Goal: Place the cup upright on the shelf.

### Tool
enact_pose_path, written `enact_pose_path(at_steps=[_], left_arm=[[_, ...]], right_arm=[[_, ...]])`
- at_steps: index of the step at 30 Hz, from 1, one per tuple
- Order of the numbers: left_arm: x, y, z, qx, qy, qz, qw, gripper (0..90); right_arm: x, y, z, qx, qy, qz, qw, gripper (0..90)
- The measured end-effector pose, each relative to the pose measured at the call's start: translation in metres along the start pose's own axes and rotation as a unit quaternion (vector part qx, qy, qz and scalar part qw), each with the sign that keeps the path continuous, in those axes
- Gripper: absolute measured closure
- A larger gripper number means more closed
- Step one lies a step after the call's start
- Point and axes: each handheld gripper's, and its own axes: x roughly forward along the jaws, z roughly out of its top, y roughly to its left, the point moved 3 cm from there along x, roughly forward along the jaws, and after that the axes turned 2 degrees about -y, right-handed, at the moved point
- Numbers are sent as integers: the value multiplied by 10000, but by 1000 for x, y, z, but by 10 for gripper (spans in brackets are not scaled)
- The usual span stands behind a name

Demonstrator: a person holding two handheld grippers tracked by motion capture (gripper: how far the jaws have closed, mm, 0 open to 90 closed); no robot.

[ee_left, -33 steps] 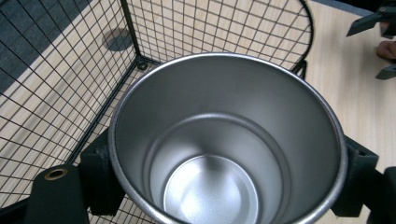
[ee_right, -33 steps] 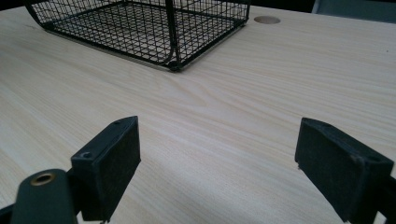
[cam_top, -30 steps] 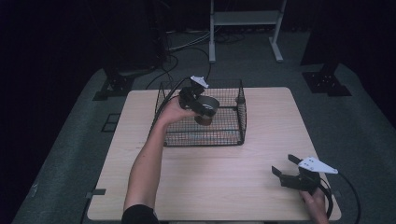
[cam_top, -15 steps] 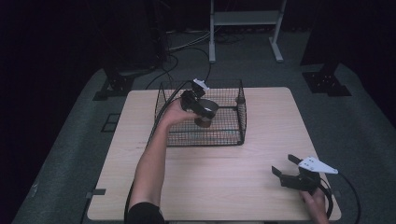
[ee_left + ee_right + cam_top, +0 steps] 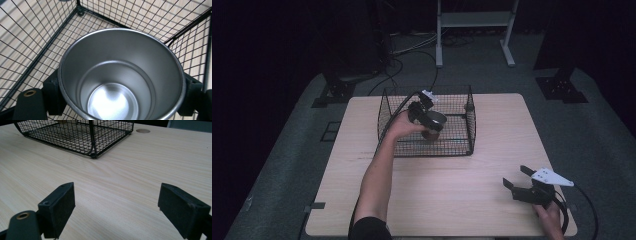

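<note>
My left gripper (image 5: 430,123) is shut on a steel cup (image 5: 434,122), holding it inside the black wire basket (image 5: 469,131) at the back middle of the table. In the left gripper view the cup (image 5: 120,82) is seen from above, its mouth open and nothing in it, with a black jaw pressed on each side and the basket's mesh floor (image 5: 75,27) below. My right gripper (image 5: 516,179) rests low over the table's front right corner, open, nothing between its fingers. The right gripper view has the wide gap of that gripper (image 5: 116,203) above bare wood.
The light wooden table (image 5: 452,200) has free room in front of and right of the basket. The basket's near corner (image 5: 93,152) stands ahead of the right gripper. A round hole (image 5: 143,131) lies in the tabletop beyond. Cables and stand legs (image 5: 439,45) sit on the dark floor behind.
The left gripper has carried the cup a little right and lower into the basket. The right gripper has stayed put.
</note>
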Motion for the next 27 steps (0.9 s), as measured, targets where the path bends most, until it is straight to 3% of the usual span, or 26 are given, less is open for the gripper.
enact_pose_path(at_steps=[16, 27], left_arm=[[16, 3, -6, -47, 231, 30, 9997, 175], [22, 7, -9, -106, 238, 49, 9996, 175]], right_arm=[[0, 0, 0, -15, 1, 9, 10000, 135], [0, 0, 0, 4, -4, 8, 10000, 135]])
